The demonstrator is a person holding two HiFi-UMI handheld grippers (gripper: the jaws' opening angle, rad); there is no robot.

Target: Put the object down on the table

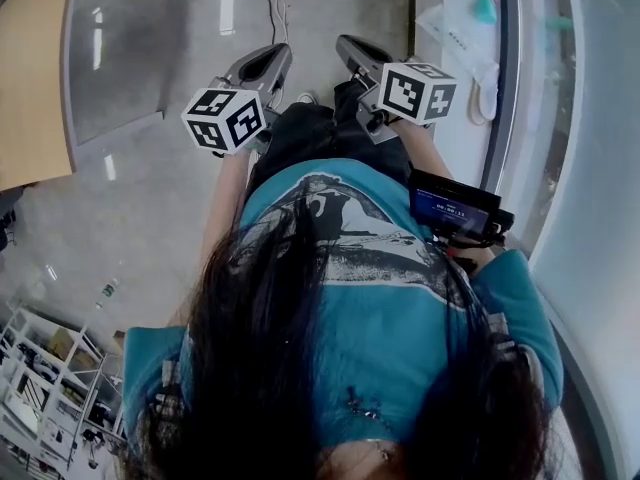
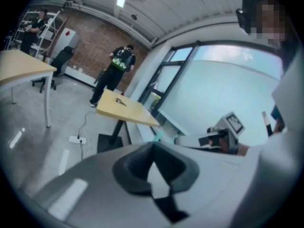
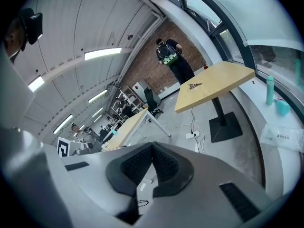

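Observation:
My left gripper [image 1: 272, 56] and right gripper [image 1: 347, 44] are held side by side over the grey floor, in front of a person in a teal shirt [image 1: 380, 298]. In the left gripper view the dark pads meet at the tips of my left gripper [image 2: 153, 144], with nothing between them. My right gripper [image 3: 153, 145] is likewise shut and empty. A light wooden table [image 2: 128, 110] on a black pedestal stands ahead, with a small dark object [image 2: 120, 101] lying on it. That same table [image 3: 213, 87] and the small object [image 3: 194, 85] show in the right gripper view.
A white power strip [image 2: 76, 139] and cables lie on the floor by the table's base. Beyond it a person with a backpack [image 2: 116, 68] stands. A teal bottle [image 3: 270, 90] stands on the curved window ledge at the right. Another wooden table [image 1: 30, 78] is at the left.

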